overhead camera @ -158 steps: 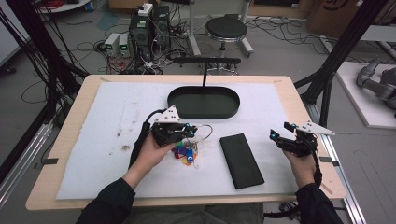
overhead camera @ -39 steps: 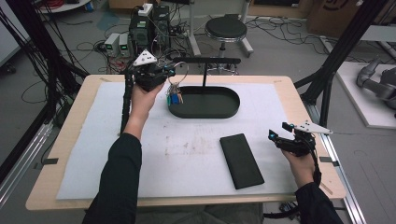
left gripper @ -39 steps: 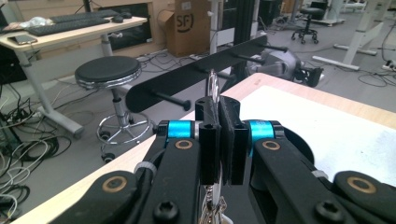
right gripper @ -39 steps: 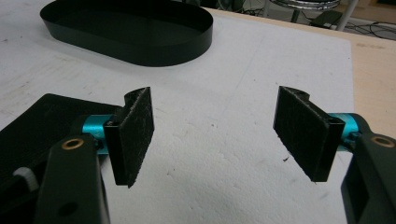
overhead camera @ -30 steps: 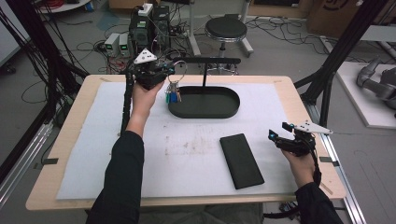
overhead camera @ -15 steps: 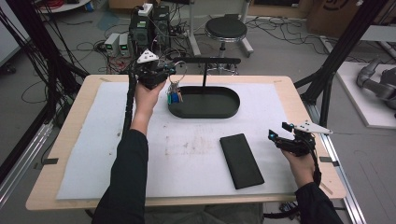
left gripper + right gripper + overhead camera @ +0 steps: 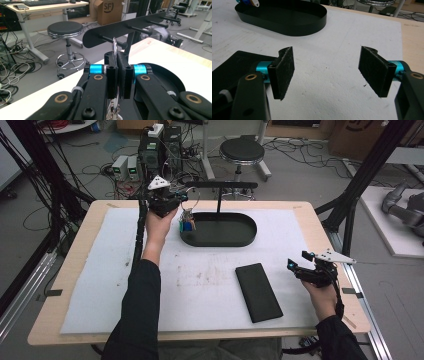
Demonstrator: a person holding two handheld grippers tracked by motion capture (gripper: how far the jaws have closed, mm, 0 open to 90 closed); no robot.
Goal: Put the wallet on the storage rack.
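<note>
My left gripper (image 7: 184, 201) is raised above the left end of the black oval tray (image 7: 218, 242), shut on a metal key ring (image 7: 114, 46). A bunch of keys with blue and coloured tags (image 7: 187, 223) hangs from the ring over the tray's left rim. In the left gripper view the ring stands just in front of a peg of the black hook rack (image 7: 125, 27), which rises on a post from the tray. My right gripper (image 7: 296, 265) rests low at the table's right side, open and empty (image 7: 329, 72).
A flat black slab (image 7: 258, 291) lies on the white mat (image 7: 100, 270) just left of the right gripper. Behind the table are a stool (image 7: 242, 151), floor cables and electronics boxes (image 7: 160, 145). Black frame posts (image 7: 360, 185) stand at both sides.
The left gripper has carried the key bunch from the middle of the mat up to the rack at the tray's left end, then edged closer to the pegs. The right gripper stayed put.
</note>
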